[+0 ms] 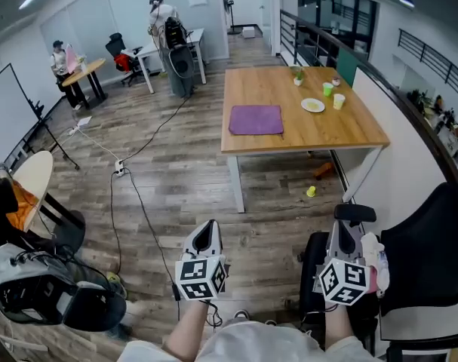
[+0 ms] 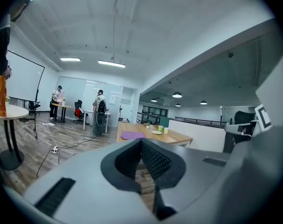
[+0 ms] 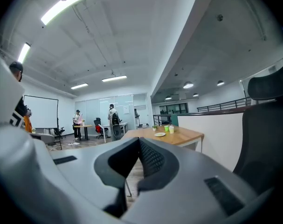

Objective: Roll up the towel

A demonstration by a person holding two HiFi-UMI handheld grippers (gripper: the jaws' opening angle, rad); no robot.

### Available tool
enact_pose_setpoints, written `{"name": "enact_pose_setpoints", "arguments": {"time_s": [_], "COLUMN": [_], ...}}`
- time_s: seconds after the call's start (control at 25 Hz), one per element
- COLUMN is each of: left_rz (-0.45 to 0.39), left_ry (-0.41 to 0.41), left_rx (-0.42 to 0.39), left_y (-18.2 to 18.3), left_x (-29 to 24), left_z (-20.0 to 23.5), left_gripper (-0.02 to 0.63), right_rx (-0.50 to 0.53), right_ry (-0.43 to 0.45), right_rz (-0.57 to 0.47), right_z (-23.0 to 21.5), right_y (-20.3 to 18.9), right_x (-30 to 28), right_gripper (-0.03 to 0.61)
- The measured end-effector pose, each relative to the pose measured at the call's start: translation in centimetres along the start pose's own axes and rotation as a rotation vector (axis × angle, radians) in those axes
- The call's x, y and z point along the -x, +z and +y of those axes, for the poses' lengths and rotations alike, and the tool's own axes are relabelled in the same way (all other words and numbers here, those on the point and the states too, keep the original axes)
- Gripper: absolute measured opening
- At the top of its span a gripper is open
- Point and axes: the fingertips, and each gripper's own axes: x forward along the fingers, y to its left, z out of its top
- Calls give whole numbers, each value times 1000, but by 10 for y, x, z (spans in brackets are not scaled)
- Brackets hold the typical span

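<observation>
A purple towel (image 1: 256,119) lies flat on the wooden table (image 1: 289,138) well ahead of me; it also shows as a thin purple patch (image 2: 132,135) in the left gripper view. Both grippers hang low in front of my body, far from the table. My left gripper (image 1: 207,237) is shut with nothing in it, its ribbed pads meeting (image 2: 141,146). My right gripper (image 1: 344,221) is shut and empty too, jaws pressed together (image 3: 137,146). Each points roughly level toward the table.
A plate (image 1: 312,105), two cups (image 1: 339,101) and a small plant (image 1: 297,74) stand on the table's right side. A black chair (image 1: 421,262) is at my right, bags (image 1: 40,289) at my left. Cables (image 1: 130,194) cross the wood floor. Two people (image 1: 161,10) are at far desks.
</observation>
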Motion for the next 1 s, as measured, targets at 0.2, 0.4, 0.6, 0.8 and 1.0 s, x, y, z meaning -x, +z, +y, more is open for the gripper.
{"name": "enact_pose_setpoints", "arguments": {"time_s": [0.2,0.4,0.6,0.8,1.0], "left_rz": [-14,-31,-41,-51,-53], "left_ry": [21,11,23,0,-13], "left_rx": [4,3,-1,-7,-2], "left_y": [8,15,20,21,17], "left_x": [-1,0,4,8,11], "left_z": [2,1,5,0,-3], "left_gripper": [-3,13,88,154,281], "right_rx": [-14,-22,-16,-19,-15], "right_ry": [3,16,42,66,83], "right_rz": [-2,-7,-5,-3,-21], "right_z": [-1,-2,2,2,3], "right_y": [1,5,11,14,16], "right_x": [1,-1,1,1,3], "right_gripper": [2,30,73,151,231]}}
